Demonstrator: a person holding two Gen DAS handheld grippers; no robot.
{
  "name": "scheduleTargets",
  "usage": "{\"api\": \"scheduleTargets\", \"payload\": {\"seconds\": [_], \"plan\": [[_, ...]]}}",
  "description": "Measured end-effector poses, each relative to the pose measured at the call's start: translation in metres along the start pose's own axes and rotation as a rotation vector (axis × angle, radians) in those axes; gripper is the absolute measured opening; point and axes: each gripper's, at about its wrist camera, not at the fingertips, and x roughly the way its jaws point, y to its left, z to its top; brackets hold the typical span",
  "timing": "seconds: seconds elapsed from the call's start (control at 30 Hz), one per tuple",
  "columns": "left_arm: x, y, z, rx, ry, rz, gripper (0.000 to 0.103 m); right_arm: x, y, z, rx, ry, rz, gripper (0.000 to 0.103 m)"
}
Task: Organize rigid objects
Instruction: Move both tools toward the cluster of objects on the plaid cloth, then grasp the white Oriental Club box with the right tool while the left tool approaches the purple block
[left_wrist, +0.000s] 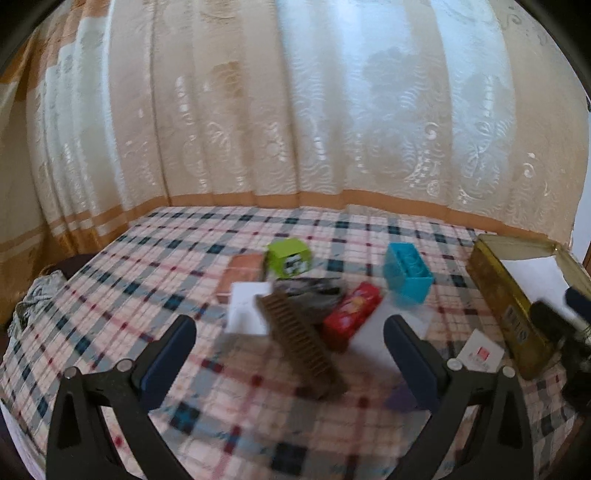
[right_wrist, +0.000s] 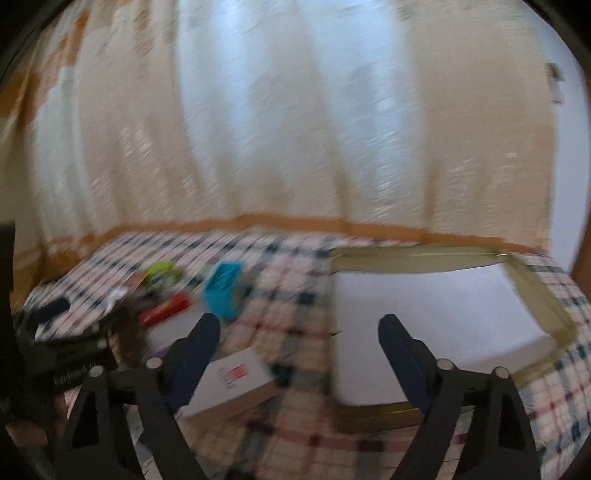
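Left wrist: ridged brown comb, plaid cloth.

Backlit by soft daylight through the far curtain. Blurred by motion throughout, worse in the right wrist view. Bowed and vignetted black at fisheye edges.

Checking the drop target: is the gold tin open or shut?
Open. The tin has no lid on; its white inside shows between the gold walls. Nothing visible in it.
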Motion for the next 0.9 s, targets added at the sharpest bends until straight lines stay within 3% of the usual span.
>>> {"api": "scheduleTargets", "payload": {"seconds": [0.2,0.37,0.57,0.73,0.9], "plan": [[-0.005,0.020,-0.009,0.027,0.029,0.012,0.103,0.017,0.025,-0.012,-0.076,0.131,0.207,0.089],[-0.006,0.029,-0.015,0.054,0.050,0.000,0.103,0.036,0.039,-0.023,-0.142,0.249,0.272,0.089],[-0.008,0.030,-0.021,0.072,0.070,-0.025,0.103,0.045,0.058,-0.030,-0.310,0.265,0.182,0.089],[-0.011,0.028,-0.024,0.082,0.086,-0.096,0.103,0.054,0.050,-0.029,-0.350,0.288,0.138,0.089],[-0.010,0.020,-0.025,0.092,0.100,-0.107,0.103,0.061,0.050,-0.031,-0.427,0.289,0.128,0.089]]}}
